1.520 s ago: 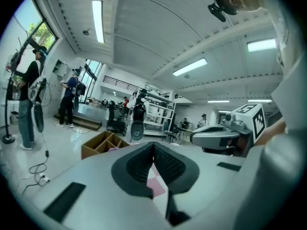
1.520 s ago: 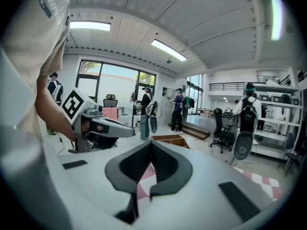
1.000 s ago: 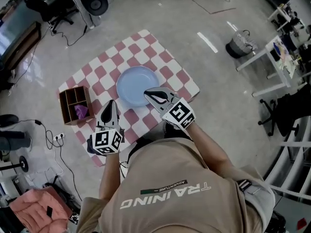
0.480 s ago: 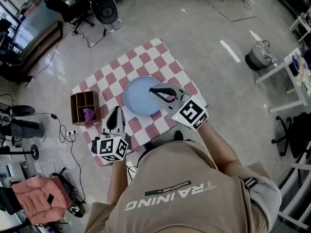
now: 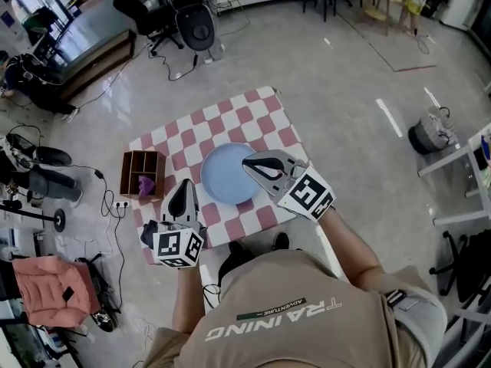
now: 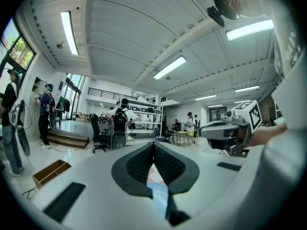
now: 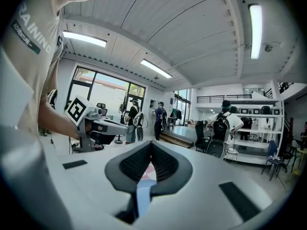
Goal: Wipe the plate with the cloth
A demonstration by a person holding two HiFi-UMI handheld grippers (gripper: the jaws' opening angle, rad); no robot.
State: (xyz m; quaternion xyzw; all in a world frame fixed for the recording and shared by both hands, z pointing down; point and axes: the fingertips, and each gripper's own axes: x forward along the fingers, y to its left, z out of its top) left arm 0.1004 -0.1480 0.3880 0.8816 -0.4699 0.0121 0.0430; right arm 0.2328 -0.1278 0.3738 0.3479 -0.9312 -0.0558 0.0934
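Note:
A light blue plate (image 5: 224,176) lies on a low table covered by a red-and-white checked tablecloth (image 5: 201,135). A purple cloth (image 5: 147,183) sits in one compartment of a wooden box (image 5: 141,163) at the table's left edge. My left gripper (image 5: 186,185) is shut and empty, held over the table's near left part, between box and plate. My right gripper (image 5: 250,163) is also shut and empty, its tips over the plate's right rim. In the left gripper view the jaws (image 6: 153,145) meet and point level into the room; the right gripper (image 7: 151,143) looks the same.
The low table stands on a shiny grey floor. Cables and a power strip (image 5: 121,204) lie left of it, office chairs (image 5: 198,21) stand behind, and a pink bundle (image 5: 47,286) lies at lower left. Several people stand far off in the room (image 7: 223,123).
Both grippers have risen with the head camera, so table and plate look smaller and farther below. Both jaws stay shut, and the cloth has stayed in the box.

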